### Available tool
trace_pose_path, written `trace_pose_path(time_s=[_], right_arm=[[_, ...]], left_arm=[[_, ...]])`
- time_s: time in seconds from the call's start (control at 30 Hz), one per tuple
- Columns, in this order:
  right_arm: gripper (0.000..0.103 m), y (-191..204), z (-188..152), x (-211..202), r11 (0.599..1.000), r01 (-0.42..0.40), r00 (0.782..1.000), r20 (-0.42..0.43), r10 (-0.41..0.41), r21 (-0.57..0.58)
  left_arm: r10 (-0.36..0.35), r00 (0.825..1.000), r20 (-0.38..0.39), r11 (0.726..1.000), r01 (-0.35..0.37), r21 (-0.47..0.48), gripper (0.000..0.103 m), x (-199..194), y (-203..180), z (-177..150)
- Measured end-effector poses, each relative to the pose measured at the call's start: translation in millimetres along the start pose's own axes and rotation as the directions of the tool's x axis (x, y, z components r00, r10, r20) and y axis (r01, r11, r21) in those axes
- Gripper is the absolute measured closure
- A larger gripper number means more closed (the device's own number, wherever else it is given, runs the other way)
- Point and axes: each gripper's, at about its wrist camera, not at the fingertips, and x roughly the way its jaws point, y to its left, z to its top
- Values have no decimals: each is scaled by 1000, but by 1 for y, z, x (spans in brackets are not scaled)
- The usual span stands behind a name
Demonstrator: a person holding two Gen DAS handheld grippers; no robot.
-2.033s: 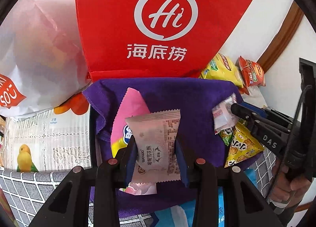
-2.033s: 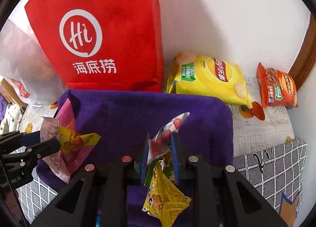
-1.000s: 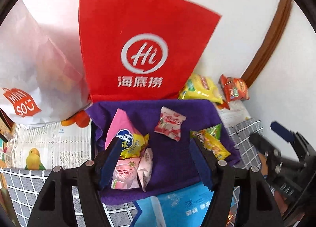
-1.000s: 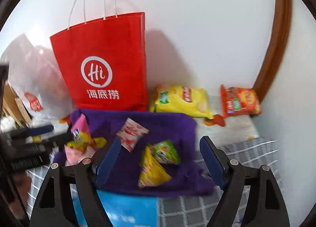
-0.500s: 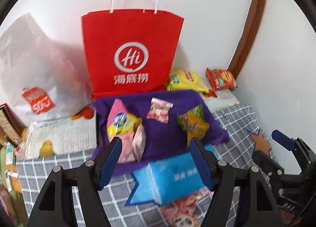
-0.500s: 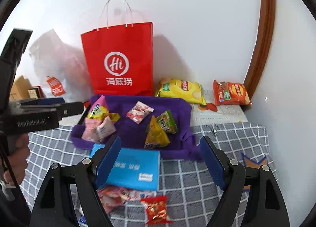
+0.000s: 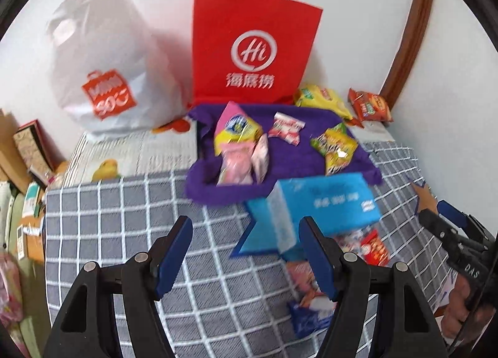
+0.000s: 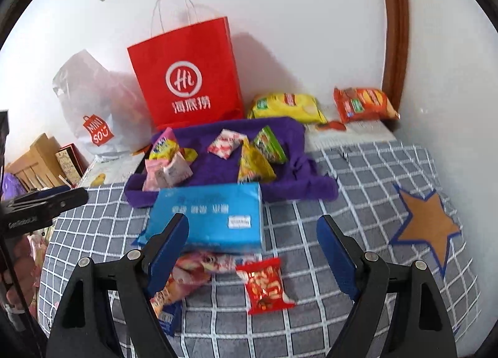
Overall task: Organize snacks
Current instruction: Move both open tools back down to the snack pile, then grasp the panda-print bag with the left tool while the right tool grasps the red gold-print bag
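Snack packets [image 8: 246, 155] lie on purple cloth [image 8: 289, 177]; more beside blue box [image 8: 211, 218]. Left hand-held gripper [image 7: 246, 252] jaws apart, empty. Right hand-held gripper [image 8: 252, 252] empty, jaws widening above red packet [image 8: 264, 285].

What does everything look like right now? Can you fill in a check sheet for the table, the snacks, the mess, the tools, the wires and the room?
Surface: grey checked cloth with a brown star; purple towel at the back.
Job's things: pink, white-red, yellow and green snack packets lie on the towel; a red packet and a pink packet lie loose in front of the blue tissue pack.
Clutter: red paper bag, white plastic bag, yellow chip bag, orange chip bag.
Grippers: left tool open, empty; right tool opening, empty.
Cables: nothing seen.
Surroundings: white wall, brown wooden trim, boxes at the left.
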Motion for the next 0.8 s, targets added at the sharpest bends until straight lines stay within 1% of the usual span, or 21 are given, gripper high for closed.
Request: trace_pose_path(time_s=[0.03,0.13,0.23,0.33,0.4,0.6,0.73,0.8], right_arm=[[20,-1,-5,3,1000,4,1000,-11,-4,-1],[26,-2,-18,8,1000,23,999,-23,-23,-18],[27,-2,-32,15,999,22,999,-40,-23,-37],[33,-4,-50,28,998,26,997,-67,-29,-54],[41,-5,-57,39,998,35,995,-95,-41,-60],[42,-9,-71,67,996,37,986,-159,-48,-76],[42,-7,-77,78,994,28,981,-187,-46,-102],[42,-6,-82,85,993,31,978,-201,-54,-115]], left_arm=[[6,1000,-8,1000,-6,-10,34,1,3,-5],[12,1000,-26,999,-13,-36,34,6,11,-17],[12,999,-46,999,-15,-50,34,11,15,-28],[11,998,-62,999,-14,-47,34,17,15,-37],[11,997,-72,999,-14,-46,34,20,14,-40],[-11,996,-85,999,7,-43,34,27,9,-39],[-40,995,-88,999,38,-21,34,30,-3,-37],[-72,993,-95,997,72,-10,34,32,-11,-36]])
